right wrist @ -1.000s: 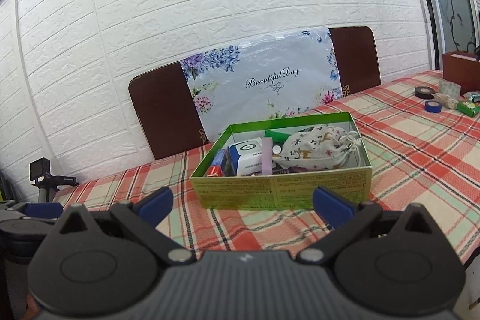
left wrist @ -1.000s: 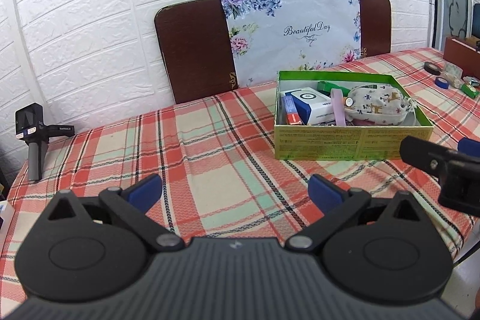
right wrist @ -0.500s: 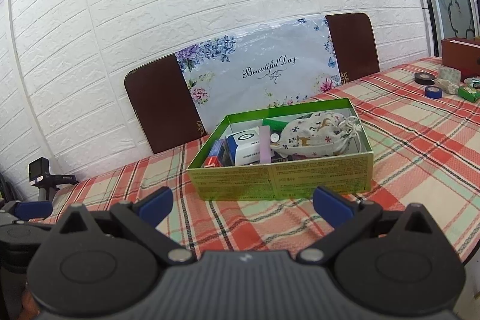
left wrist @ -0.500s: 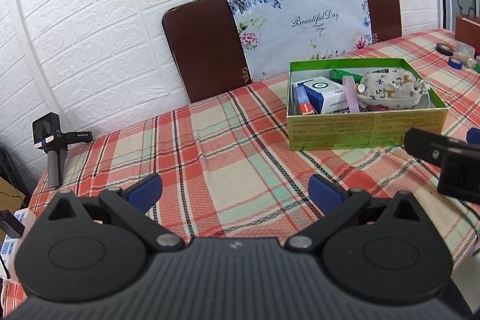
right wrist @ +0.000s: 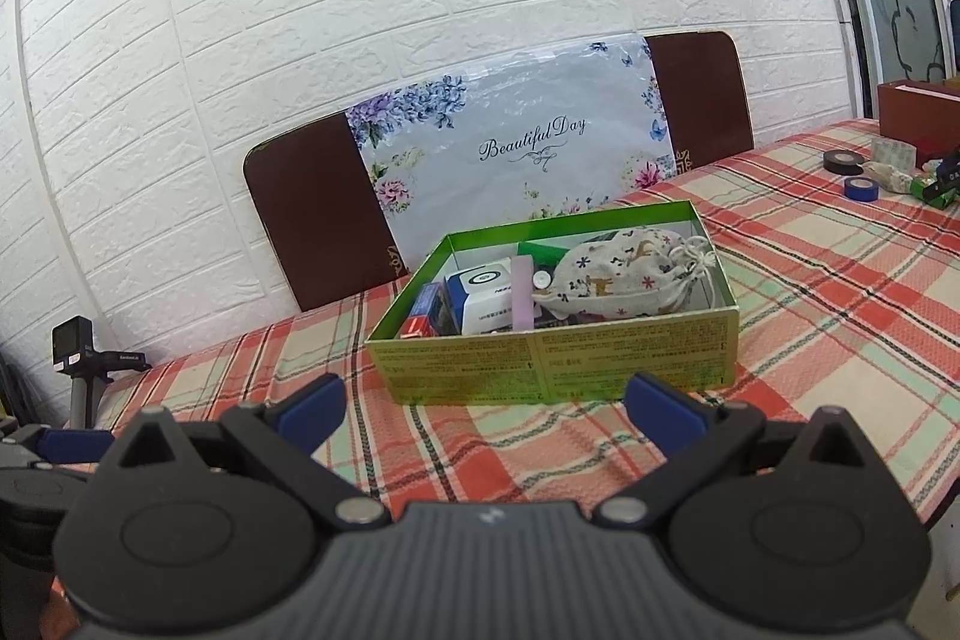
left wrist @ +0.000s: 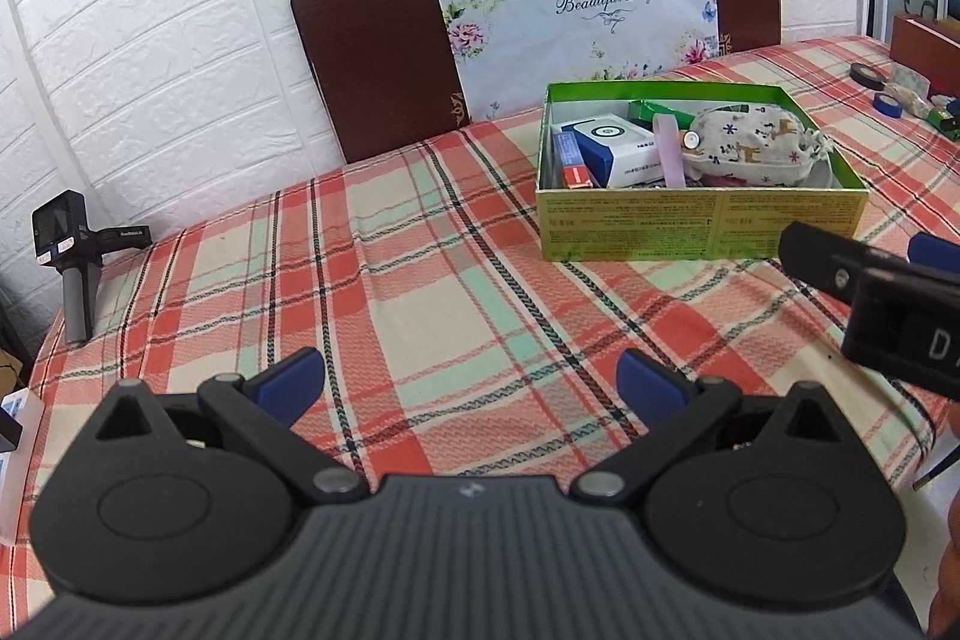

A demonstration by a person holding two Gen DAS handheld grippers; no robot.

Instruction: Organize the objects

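Observation:
A green cardboard box stands on the plaid tablecloth. It holds a patterned drawstring pouch, a blue-and-white carton, a pink strip and other small packs. My left gripper is open and empty, over the cloth in front and left of the box. My right gripper is open and empty, just in front of the box's near wall. The right gripper also shows at the right edge of the left wrist view.
A brown board with a floral "Beautiful Day" sheet leans on the white brick wall behind the box. A small black camera on a stand sits far left. Tape rolls, small packs and a brown box lie far right.
Both grippers have drawn back a little from the box and shifted slightly; the box and its contents have not moved. Both stay open and empty.

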